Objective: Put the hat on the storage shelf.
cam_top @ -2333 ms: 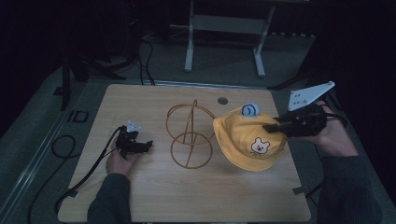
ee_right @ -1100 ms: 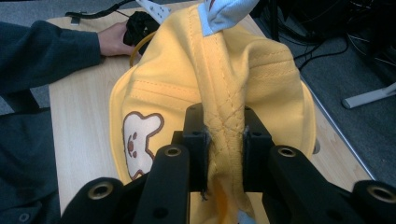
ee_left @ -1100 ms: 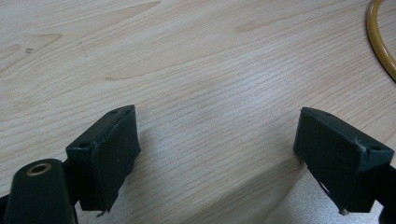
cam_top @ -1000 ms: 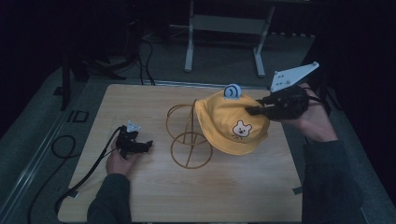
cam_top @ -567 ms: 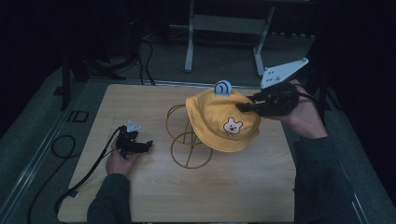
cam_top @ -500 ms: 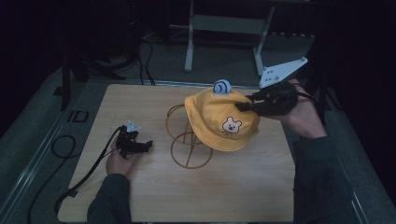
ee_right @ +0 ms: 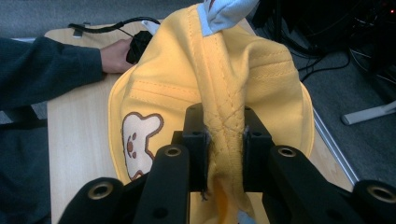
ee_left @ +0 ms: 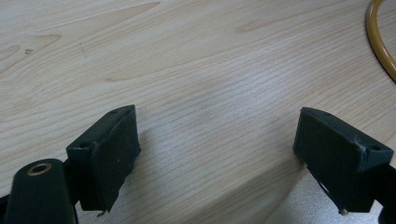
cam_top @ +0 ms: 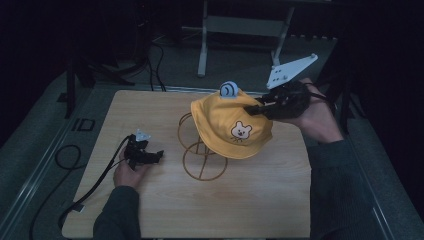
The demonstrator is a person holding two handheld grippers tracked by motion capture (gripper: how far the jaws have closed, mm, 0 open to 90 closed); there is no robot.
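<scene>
Hanging step: right gripper pinches the hat crown, hat draped over the stand top. Left gripper open, idle left of stand. Next: seat hat, release.

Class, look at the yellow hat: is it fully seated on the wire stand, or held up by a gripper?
Held up. The right gripper pinches a fold of the yellow hat, which hangs tilted over the wire stand.

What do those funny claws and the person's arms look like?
Each hand-held gripper is black with two blocky jaws. The right hand-held gripper carries a pale grey three-cornered plate on top. A black cable trails from the left hand-held gripper. The person wears dark long sleeves.
</scene>
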